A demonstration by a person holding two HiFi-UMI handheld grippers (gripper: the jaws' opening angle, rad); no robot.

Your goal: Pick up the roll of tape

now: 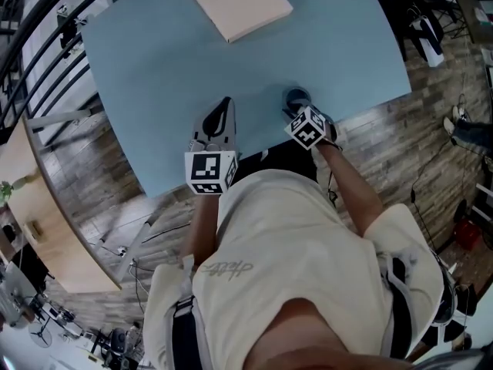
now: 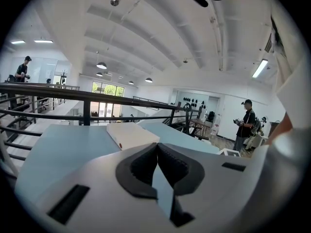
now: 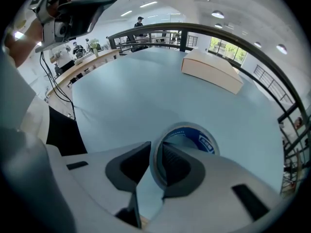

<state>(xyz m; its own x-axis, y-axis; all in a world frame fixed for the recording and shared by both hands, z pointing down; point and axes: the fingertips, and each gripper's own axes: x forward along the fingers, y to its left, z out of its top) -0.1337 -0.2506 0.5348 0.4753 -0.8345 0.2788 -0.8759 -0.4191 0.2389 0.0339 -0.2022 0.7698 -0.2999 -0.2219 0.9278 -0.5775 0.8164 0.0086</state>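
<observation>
- The blue table [image 1: 154, 68] filled most of the head view. Its near edge lay just in front of the person, and both hands worked over that near part.
- A flat beige box [image 1: 236, 2] lay at the far side of the table, well apart from both grippers and outside the job.
- The left gripper [image 1: 225, 102] hung low over the table beside the right one, pointing nearly level toward the box. In its own view the jaws met at the tips with nothing between them. It was idle, and its part was to stay clear.
- The right gripper [image 3: 154, 147] was tipped steeply down at the table, the forearm reaching out from the person's body. The step in hand was the grasp.
- The right gripper's jaws stood partly apart and straddled the near wall of the roll. One pad [image 3: 177, 166] sat inside the core, against the wall or nearly so.
- The other pad [image 3: 131, 164] was outside, with a strip of table showing between it and the roll. As far as the wide-angle view allowed, the grip was not yet made.
- The roll of tape [image 3: 192, 135] lay flat on the table near the near edge, under the right gripper's tips, its blue-printed core facing up.
- The next move called for closing on that wall until both pads pressed, then lifting straight up. A loose pinch could let the roll tip or slide.
</observation>
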